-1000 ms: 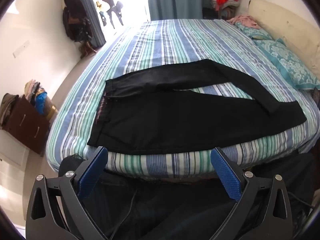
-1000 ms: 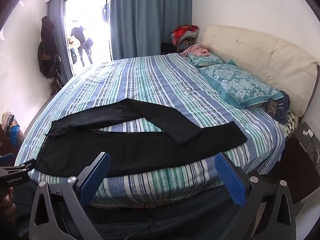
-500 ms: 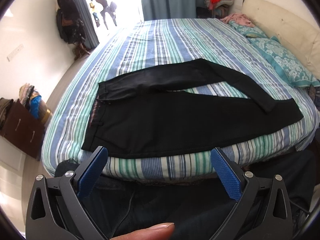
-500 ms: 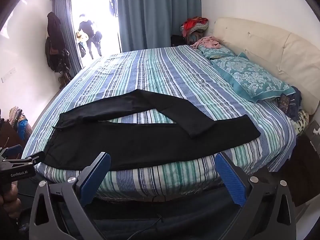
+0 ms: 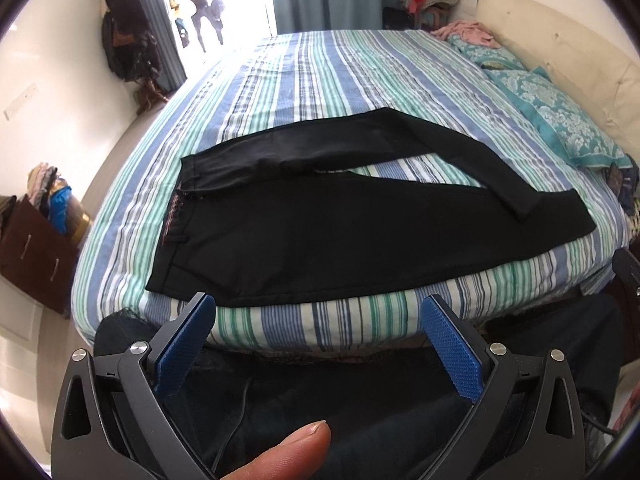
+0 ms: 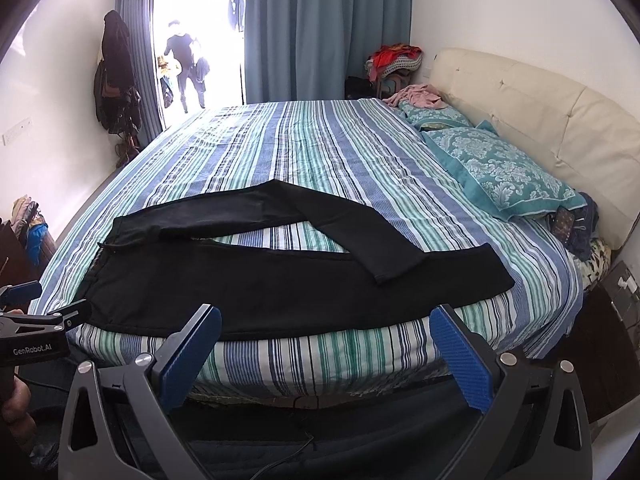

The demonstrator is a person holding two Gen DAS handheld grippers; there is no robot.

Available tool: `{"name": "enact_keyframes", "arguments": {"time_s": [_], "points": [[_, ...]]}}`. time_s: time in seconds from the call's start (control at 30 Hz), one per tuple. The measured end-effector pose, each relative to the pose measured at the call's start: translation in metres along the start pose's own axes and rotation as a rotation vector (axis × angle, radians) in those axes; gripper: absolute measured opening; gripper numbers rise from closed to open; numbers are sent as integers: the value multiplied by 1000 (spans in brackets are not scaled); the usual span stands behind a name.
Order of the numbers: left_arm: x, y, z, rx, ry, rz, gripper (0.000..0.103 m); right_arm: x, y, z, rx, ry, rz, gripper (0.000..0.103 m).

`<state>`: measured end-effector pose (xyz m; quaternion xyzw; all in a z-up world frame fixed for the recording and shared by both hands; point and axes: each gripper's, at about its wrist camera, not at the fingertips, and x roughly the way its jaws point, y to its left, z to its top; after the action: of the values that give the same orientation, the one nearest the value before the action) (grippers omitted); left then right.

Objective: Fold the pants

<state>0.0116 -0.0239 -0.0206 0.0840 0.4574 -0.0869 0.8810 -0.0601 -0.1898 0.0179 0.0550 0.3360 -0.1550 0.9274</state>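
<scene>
A striped bed [image 6: 304, 148] fills most of both views, and on its near half lie the black pants [image 5: 320, 236], spread flat with the waistband toward the left and the two legs running to the right. The far leg bends and crosses back down so that its cuff rests on top of the near leg close to the right end; a wedge of striped sheet shows between the two legs. The near edge of the pants runs along the front edge of the mattress. At the head of the bed, on the right, a teal patterned pillow [image 6: 516, 176] leans by the cream headboard [image 6: 532, 116], with a pink garment [image 6: 418, 96] lying further back. To the left of the bed a brown cabinet [image 5: 34, 256] carries a heap of clothes on top. The left gripper [image 5: 318, 306] is held in front of the bed, its blue fingers spread wide with nothing between them, just short of the near edge of the pants and not touching them; a fingertip [image 5: 288, 452] of the person shows at the bottom of that view. The right gripper [image 6: 326, 318] is likewise wide apart and empty, hovering before the mattress edge, below the middle of the pants, apart from the cloth
</scene>
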Motion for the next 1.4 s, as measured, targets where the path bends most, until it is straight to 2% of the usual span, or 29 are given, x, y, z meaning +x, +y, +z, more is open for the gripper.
{"name": "enact_keyframes", "arguments": {"time_s": [0.17,0.37,0.7,1.03,1.4], "points": [[2,-5,-2,6,17,-31,103,2,5,-1,-24,6,8,103],[-6,-4,1,9,-24,-16,103,2,7,2,-28,1,9,103],[-9,-4,1,9,-38,-7,103,4,11,-1,-31,8,31,103],[-7,-4,0,11,-25,0,103,12,9,-5,-11,50,27,103],[-8,-8,0,27,-33,13,103,11,18,-6,-50,47,39,103]]}}
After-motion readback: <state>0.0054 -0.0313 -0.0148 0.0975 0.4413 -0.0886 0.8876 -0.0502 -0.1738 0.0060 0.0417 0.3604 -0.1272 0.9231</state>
